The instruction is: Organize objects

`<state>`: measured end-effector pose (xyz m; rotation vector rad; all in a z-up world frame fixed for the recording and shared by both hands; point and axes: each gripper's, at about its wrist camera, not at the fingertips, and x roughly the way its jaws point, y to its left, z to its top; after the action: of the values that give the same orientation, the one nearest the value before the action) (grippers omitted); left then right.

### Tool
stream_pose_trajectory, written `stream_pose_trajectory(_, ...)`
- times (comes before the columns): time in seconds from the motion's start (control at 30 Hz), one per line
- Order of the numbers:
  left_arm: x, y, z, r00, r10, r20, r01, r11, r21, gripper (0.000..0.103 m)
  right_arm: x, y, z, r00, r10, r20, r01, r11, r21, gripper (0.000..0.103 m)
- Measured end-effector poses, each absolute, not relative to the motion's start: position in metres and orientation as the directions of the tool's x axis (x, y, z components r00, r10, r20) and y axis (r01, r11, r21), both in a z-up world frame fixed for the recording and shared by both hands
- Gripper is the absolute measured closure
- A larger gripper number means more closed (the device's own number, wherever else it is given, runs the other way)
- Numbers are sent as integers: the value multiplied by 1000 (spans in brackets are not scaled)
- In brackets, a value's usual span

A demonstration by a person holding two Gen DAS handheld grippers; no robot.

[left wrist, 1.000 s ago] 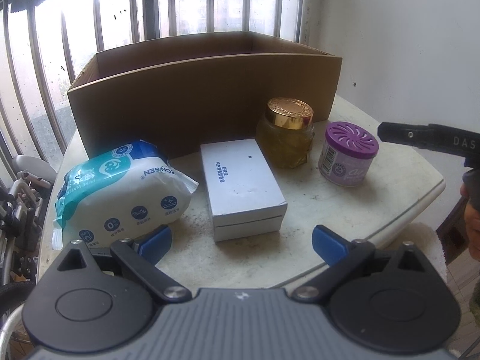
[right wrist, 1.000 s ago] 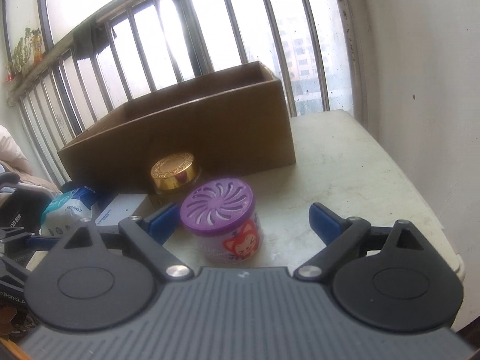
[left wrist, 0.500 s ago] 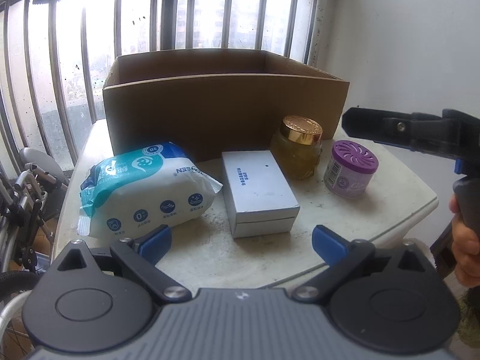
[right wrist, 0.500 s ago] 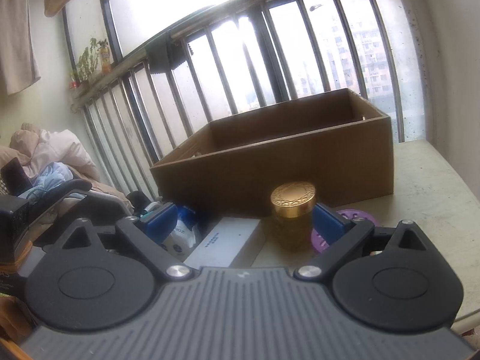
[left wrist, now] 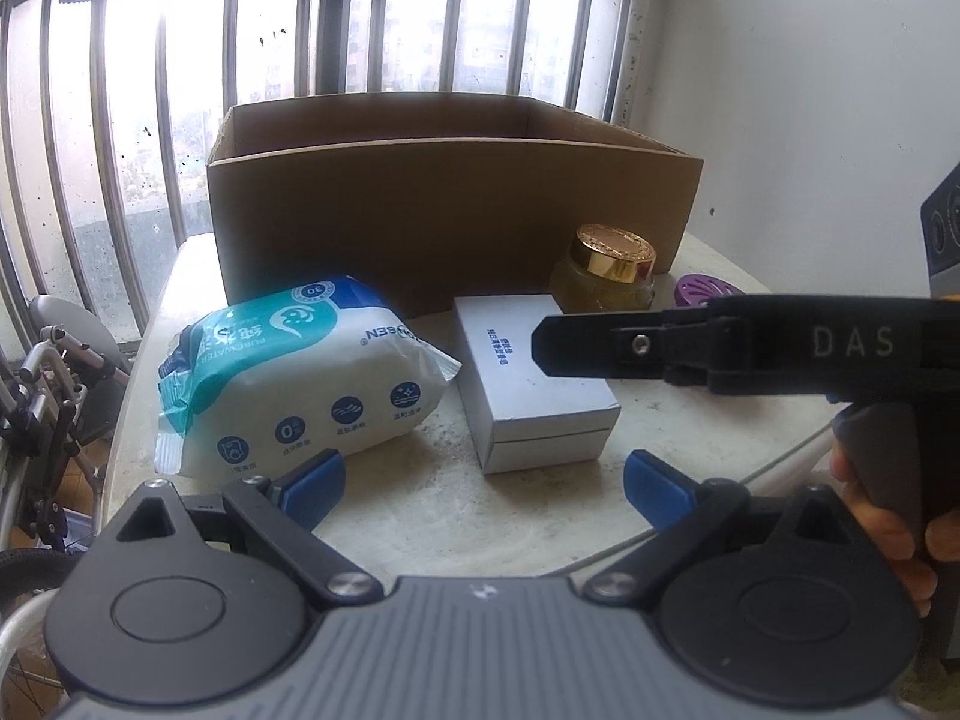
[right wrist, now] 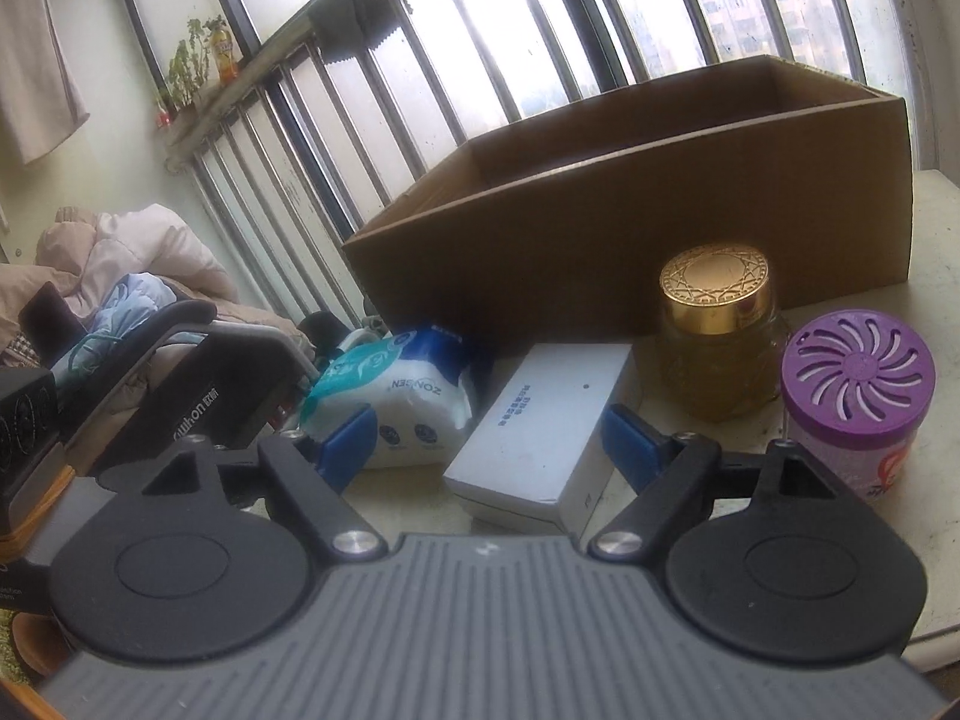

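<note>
Both claws wide open, holding nothing: right gripper (right wrist: 489,441) over the white box (right wrist: 540,426), left gripper (left wrist: 483,480) near the wipes pack (left wrist: 300,372).

"ZONSEN" on wipes pack (right wrist: 414,402); "DAS" on right gripper (left wrist: 852,343).

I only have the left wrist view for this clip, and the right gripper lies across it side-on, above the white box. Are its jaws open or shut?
Observer: Open. In the right wrist view the right gripper has its blue fingertips spread to either side of the white box, near its closer end.
Operator: The purple tub is mostly hidden for me. Is it upright?
Observer: Yes. It stands upright just right of the gold-lidded jar, with its slotted lid on top.
</note>
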<state>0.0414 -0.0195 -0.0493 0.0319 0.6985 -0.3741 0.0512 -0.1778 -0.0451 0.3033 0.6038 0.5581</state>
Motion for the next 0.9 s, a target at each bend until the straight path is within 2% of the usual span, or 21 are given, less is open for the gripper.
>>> stream_pose_trajectory(0.07,46,-22,-52,688,-338,-642,364,926,-98,11,57,-176,-50,668,575,-472,-388,810,439,21)
stream_pose_trajectory(0.3,55,-35,-60,659,-379,-650,411,905,-112,14,72,-169,-54,625,593,-508,-376,799,470,21)
stream_pose_trajectory(0.47,62,-44,-63,639,-398,-658,433,893,-120,21,79,-169,-60,592,604,-534,-367,791,489,20)
stream_pose_trajectory(0.9,75,-59,-70,614,-407,-676,460,881,-113,22,94,-177,-70,511,680,-526,-352,724,593,10)
